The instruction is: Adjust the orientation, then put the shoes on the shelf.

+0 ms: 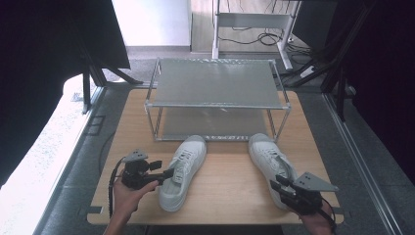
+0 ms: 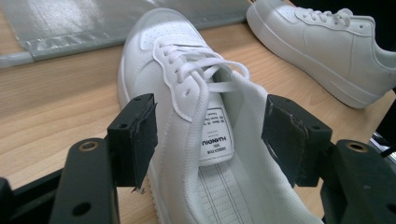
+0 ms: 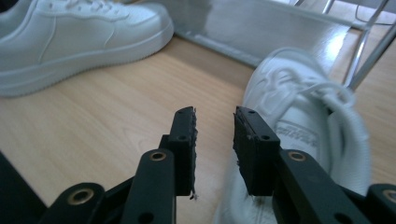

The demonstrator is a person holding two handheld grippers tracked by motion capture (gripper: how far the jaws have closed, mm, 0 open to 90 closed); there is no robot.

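White leather shoe (image 2: 196,116) sits between the wide-open left gripper (image 2: 210,135) jaws, nothing held; light, its soft collar probably the best hold. Right gripper (image 3: 215,135) part-open, empty.

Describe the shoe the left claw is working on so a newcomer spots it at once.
Find the metal two-tier rack at the table's far side. Two white sneakers lie in front of it. Take the left sneaker, whose collar sits between the open left claw; the right sneaker lies beside the right claw.
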